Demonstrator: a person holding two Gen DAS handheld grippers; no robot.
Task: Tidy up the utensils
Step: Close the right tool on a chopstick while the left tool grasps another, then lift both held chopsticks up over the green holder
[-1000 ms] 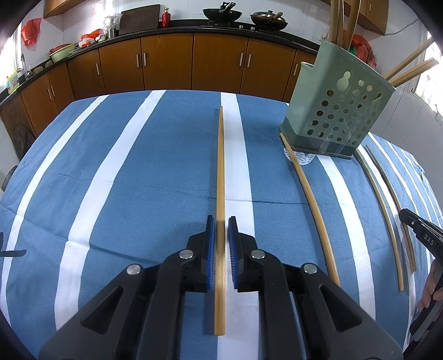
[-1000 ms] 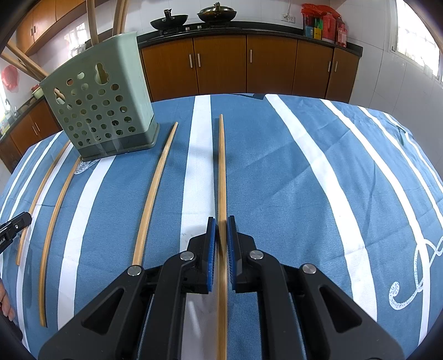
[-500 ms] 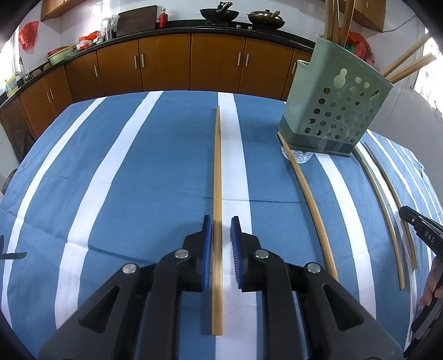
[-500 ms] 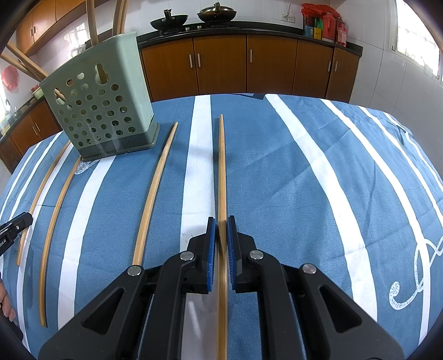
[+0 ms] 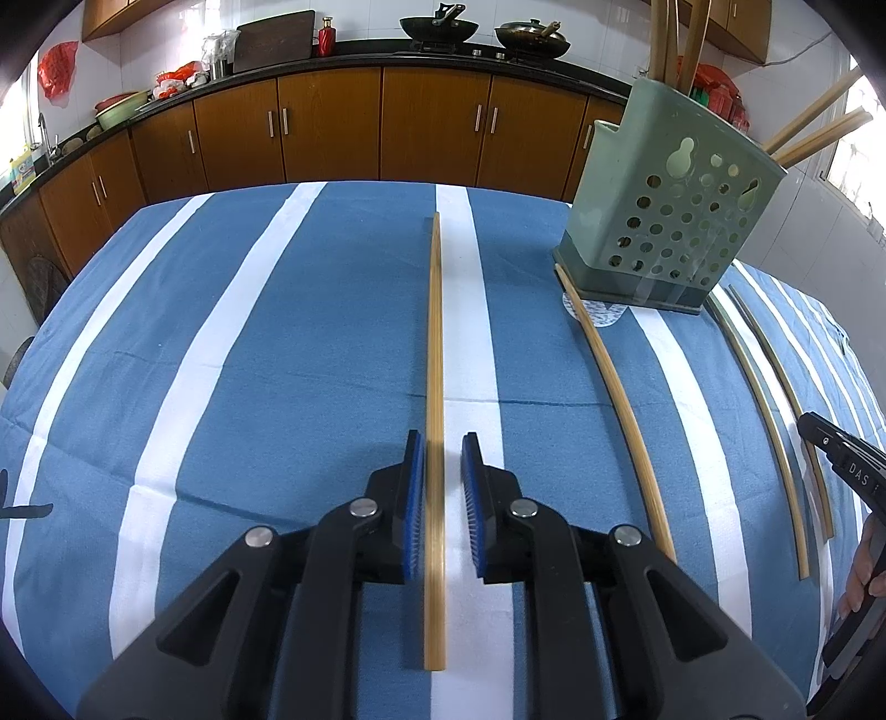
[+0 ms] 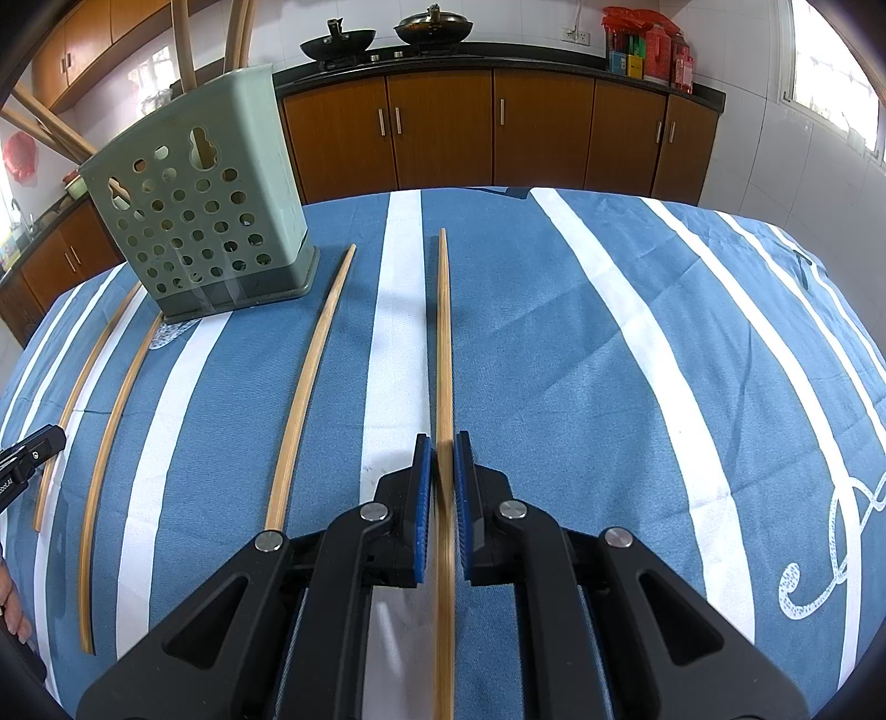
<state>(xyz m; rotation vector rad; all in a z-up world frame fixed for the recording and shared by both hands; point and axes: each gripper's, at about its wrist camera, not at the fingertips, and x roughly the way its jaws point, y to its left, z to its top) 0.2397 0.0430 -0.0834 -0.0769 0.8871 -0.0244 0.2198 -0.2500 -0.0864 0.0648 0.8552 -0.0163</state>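
A bamboo chopstick (image 5: 434,332) lies lengthwise on the blue-and-white striped cloth, running between the pads of my left gripper (image 5: 443,437). Those pads stand slightly apart from it, so the gripper is open. My right gripper (image 6: 441,440) is shut on another chopstick (image 6: 444,332), which passes under it toward me. The green perforated holder (image 5: 664,221) (image 6: 205,221) stands upright between the two, with several chopsticks (image 5: 673,39) in it. Each gripper shows at the edge of the other's view: the right gripper (image 5: 830,448) and the left gripper (image 6: 33,448).
Two more loose chopsticks, one (image 6: 310,387) and another (image 6: 116,415), lie on either side of the holder's base. The striped tablecloth (image 5: 221,360) drops off at the far edge toward brown kitchen cabinets (image 5: 332,127). A hand (image 5: 858,576) shows at the right edge.
The left gripper's pads have drawn slightly apart from the chopstick between them. The right gripper and its chopstick have not moved.
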